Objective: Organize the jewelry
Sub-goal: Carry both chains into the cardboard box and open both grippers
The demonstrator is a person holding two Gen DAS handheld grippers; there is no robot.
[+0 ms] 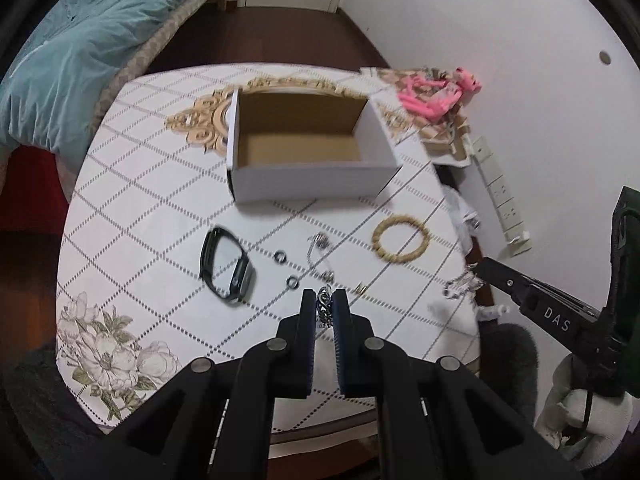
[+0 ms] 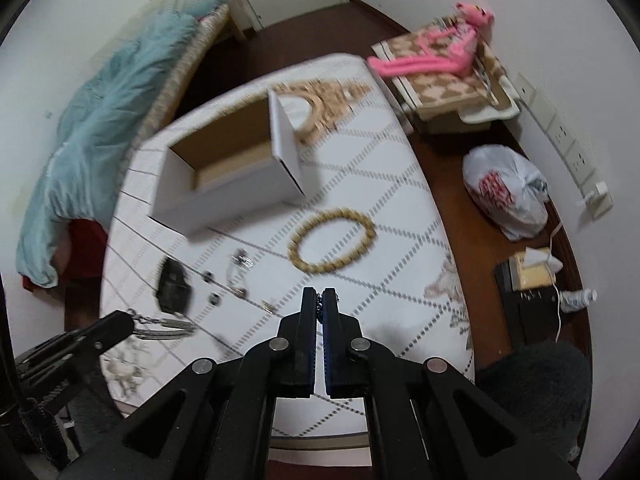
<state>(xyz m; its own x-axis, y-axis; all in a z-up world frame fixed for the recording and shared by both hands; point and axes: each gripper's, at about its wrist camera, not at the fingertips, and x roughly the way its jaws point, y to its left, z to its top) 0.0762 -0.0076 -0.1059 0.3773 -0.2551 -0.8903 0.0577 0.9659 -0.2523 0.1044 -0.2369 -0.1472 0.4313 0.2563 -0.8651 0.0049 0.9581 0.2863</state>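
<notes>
An open white cardboard box stands at the far middle of the table; it also shows in the right wrist view. My left gripper is shut on a silver chain above the table. My right gripper is shut on another silver chain; it shows at the right in the left wrist view, with the chain dangling. A beaded wooden bracelet, a black watch, two small rings and small earrings lie on the table.
The round table has a white patterned cloth. A bed with a teal blanket is to the left. A pink plush toy on a stool, a white plastic bag and wall sockets are to the right.
</notes>
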